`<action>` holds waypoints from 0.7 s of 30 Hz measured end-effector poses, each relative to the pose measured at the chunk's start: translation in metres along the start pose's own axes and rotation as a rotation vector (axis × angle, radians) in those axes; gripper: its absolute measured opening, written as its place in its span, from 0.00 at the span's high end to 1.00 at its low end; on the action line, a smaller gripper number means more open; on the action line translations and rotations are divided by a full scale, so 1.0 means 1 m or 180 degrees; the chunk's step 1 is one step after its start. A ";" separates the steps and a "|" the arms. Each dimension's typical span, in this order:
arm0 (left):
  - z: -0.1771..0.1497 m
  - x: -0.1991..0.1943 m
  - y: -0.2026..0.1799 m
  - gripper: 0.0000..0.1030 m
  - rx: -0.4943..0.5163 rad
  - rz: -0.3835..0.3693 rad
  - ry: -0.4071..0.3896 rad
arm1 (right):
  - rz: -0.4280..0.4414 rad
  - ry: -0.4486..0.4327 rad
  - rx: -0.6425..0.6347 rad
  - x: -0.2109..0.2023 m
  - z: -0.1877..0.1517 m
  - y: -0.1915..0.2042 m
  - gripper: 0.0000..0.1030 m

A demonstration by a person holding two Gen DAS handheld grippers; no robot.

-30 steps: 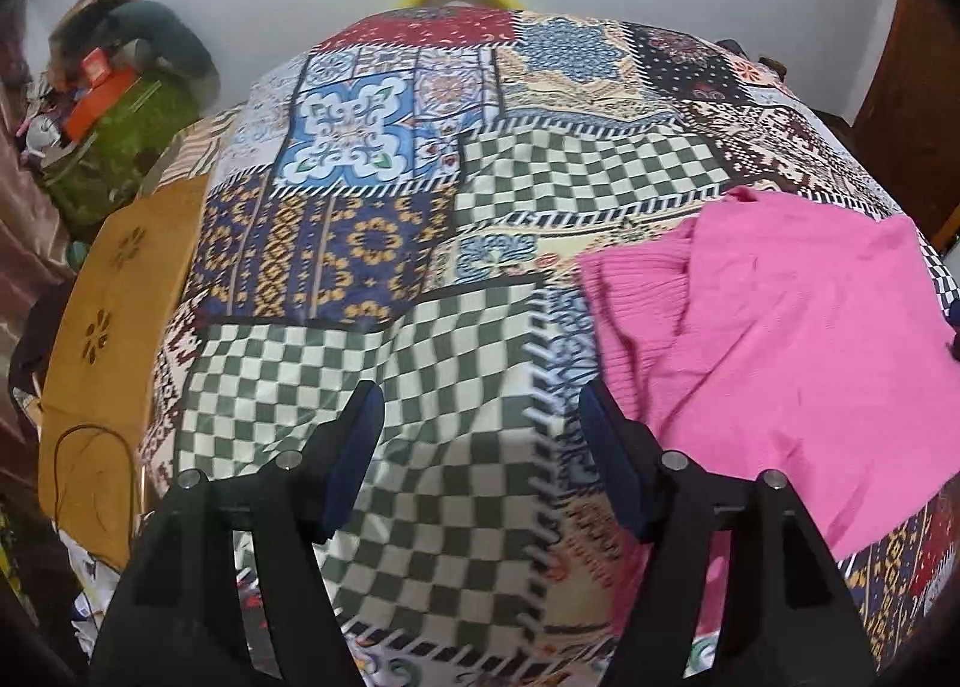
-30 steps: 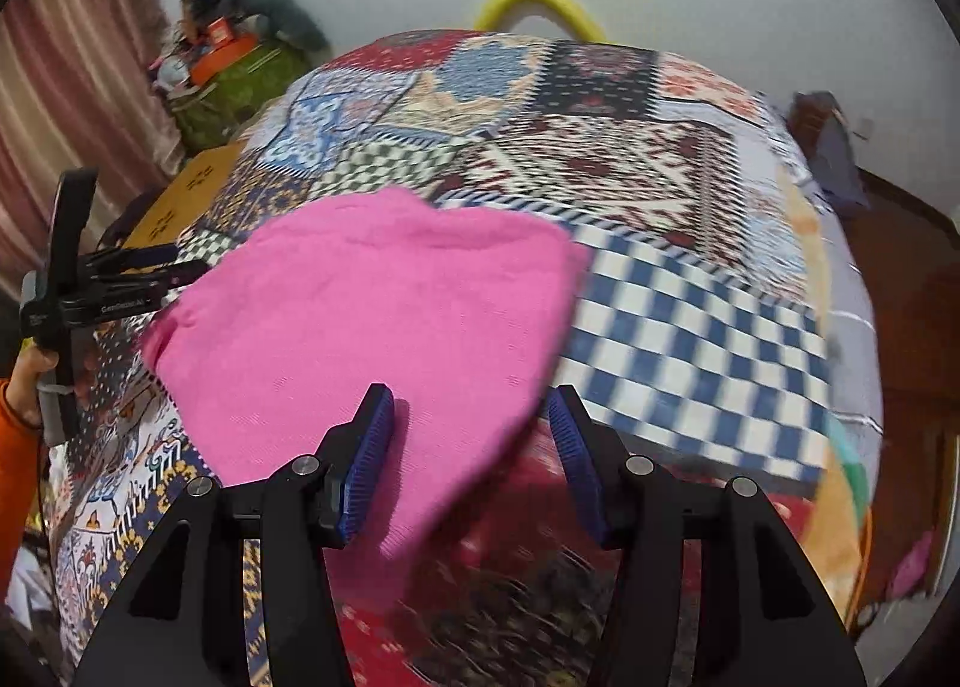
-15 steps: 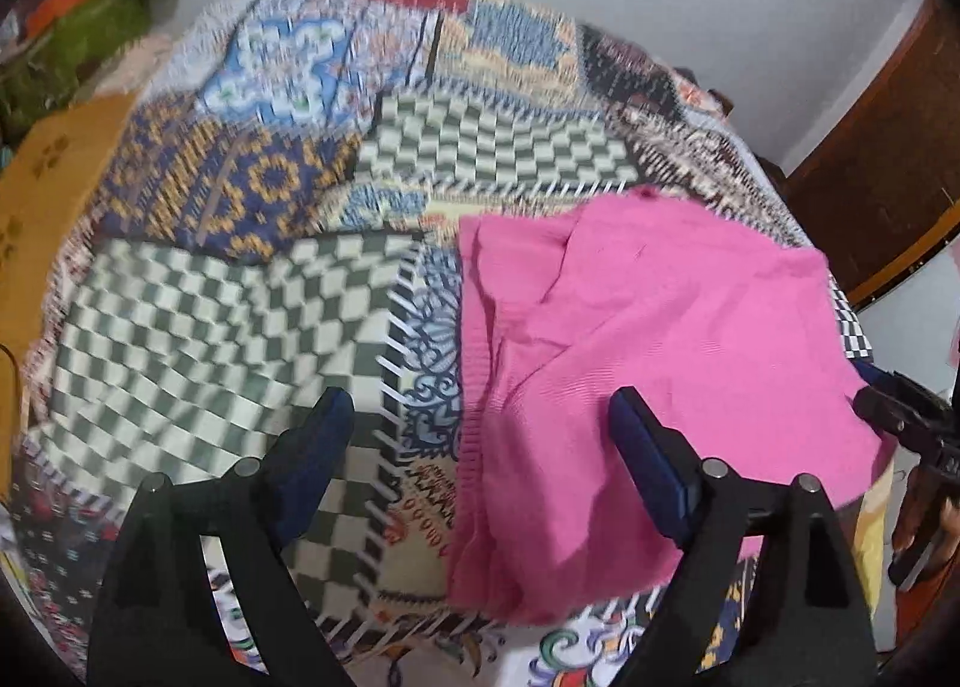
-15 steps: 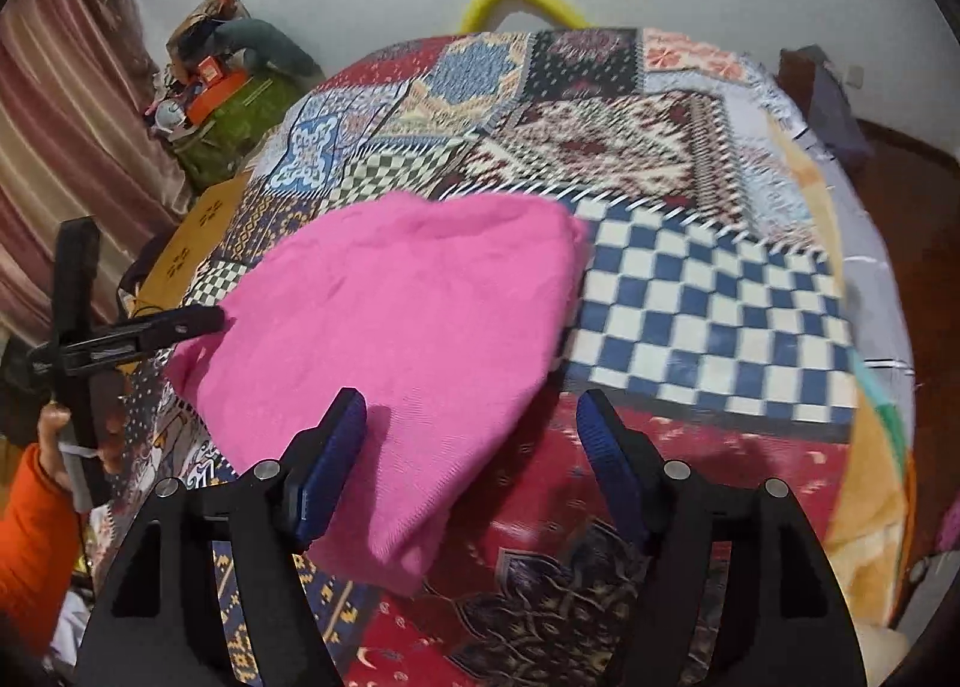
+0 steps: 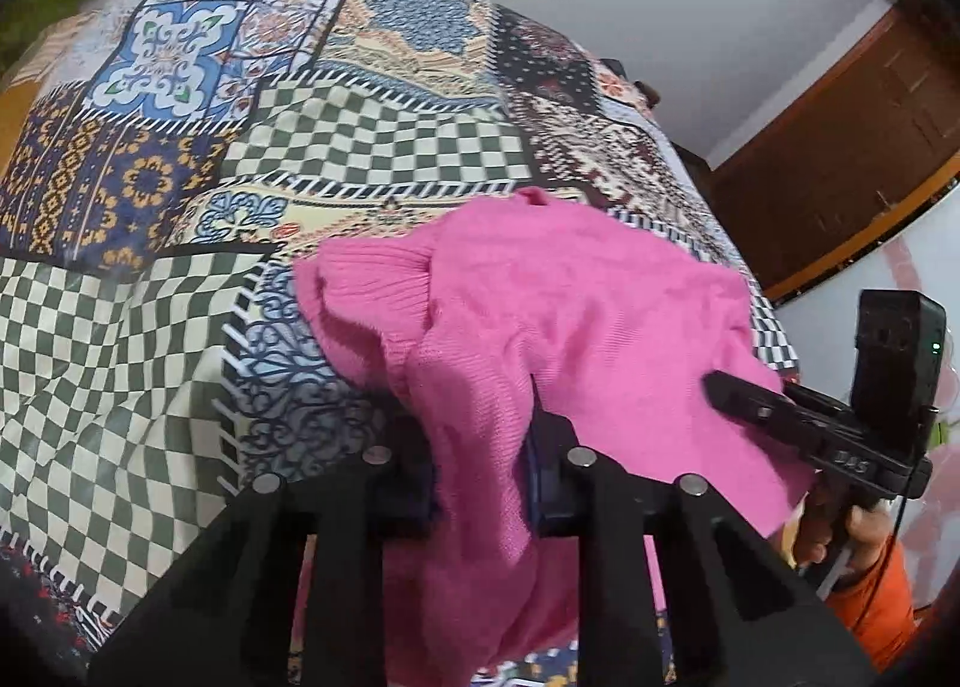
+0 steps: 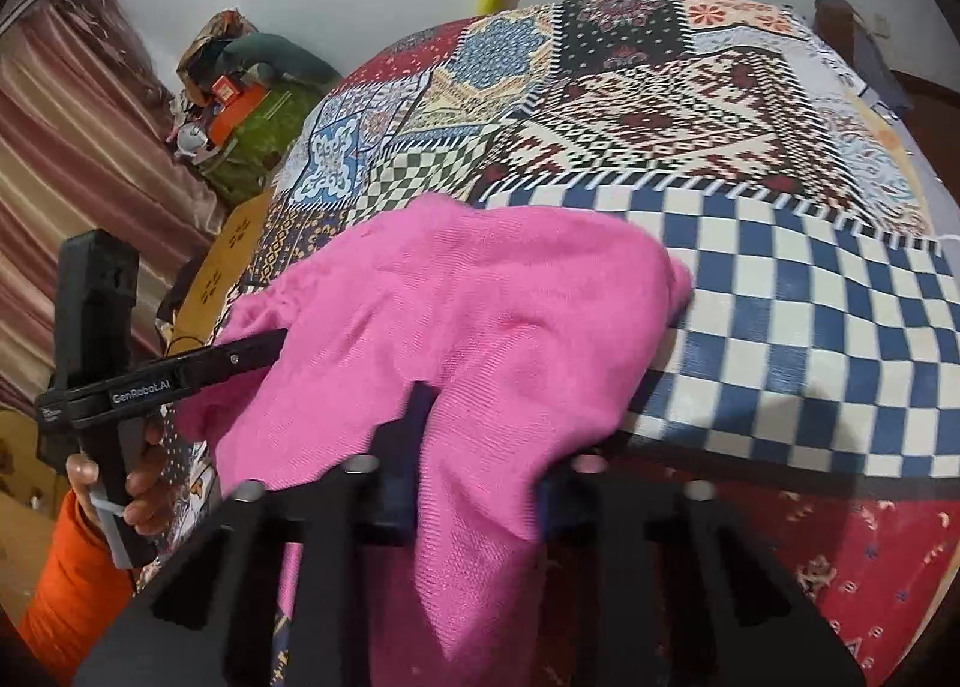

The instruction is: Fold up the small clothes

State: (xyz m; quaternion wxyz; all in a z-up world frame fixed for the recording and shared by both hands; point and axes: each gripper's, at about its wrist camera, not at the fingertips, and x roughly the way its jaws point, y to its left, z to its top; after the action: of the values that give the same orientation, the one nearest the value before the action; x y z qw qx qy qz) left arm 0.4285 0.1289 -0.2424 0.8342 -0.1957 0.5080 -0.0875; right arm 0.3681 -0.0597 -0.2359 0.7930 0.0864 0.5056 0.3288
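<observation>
sweater (image 5: 558, 297): pink knit, ribbed hem, bunched soft on the patchwork bedspread (image 5: 360, 147), at its near edge
left tool (image 5: 480, 465): jaws just closed, pinching a sweater fold
right tool (image 6: 480, 483): jaws just closed, clamped on the sweater's near edge
bedspread: flat printed cotton, checks and tile squares
</observation>
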 end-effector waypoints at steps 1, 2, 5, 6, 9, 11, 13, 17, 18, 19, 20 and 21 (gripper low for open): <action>-0.001 -0.003 -0.003 0.83 0.0036 0.0010 -0.0031 | -0.0013 -0.0029 -0.0038 -0.002 0.000 0.004 0.85; -0.002 -0.008 -0.006 0.84 0.0067 0.0015 -0.0071 | -0.0001 -0.0072 -0.0070 -0.007 -0.001 0.007 0.86; -0.009 -0.032 -0.016 0.85 0.0136 0.0003 -0.0213 | 0.0035 -0.0174 -0.0205 -0.027 -0.003 0.021 0.87; -0.012 -0.042 -0.019 0.85 0.0153 -0.0008 -0.0253 | 0.0056 -0.0192 -0.0250 -0.034 -0.004 0.026 0.88; -0.023 -0.075 -0.031 0.85 0.0250 -0.0011 -0.0370 | 0.0086 -0.0267 -0.0444 -0.060 -0.012 0.053 0.88; -0.033 -0.099 -0.039 0.85 0.0314 0.0027 -0.0448 | 0.0098 -0.0317 -0.0568 -0.074 -0.020 0.071 0.88; -0.044 -0.124 -0.044 0.85 0.0351 0.0030 -0.0520 | 0.0155 -0.0357 -0.0628 -0.086 -0.028 0.086 0.88; -0.071 -0.163 -0.042 0.85 0.0341 0.0059 -0.0582 | 0.0283 -0.0396 -0.0668 -0.101 -0.044 0.109 0.88; -0.077 -0.167 -0.041 0.85 0.0340 0.0084 -0.0578 | 0.0306 -0.0390 -0.0662 -0.102 -0.048 0.113 0.88; -0.085 -0.171 -0.038 0.85 0.0332 0.0101 -0.0557 | 0.0330 -0.0371 -0.0655 -0.101 -0.054 0.116 0.88; -0.092 -0.171 -0.034 0.85 0.0317 0.0116 -0.0521 | 0.0360 -0.0346 -0.0634 -0.099 -0.059 0.119 0.88; -0.100 -0.171 -0.029 0.85 0.0294 0.0129 -0.0471 | 0.0385 -0.0315 -0.0610 -0.096 -0.064 0.120 0.88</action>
State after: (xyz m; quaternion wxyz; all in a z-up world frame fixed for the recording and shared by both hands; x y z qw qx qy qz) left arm 0.2619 0.1380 -0.1324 0.8792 -0.1526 0.4443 -0.0792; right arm 0.2344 -0.0382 -0.1384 0.8002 0.0566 0.4261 0.4182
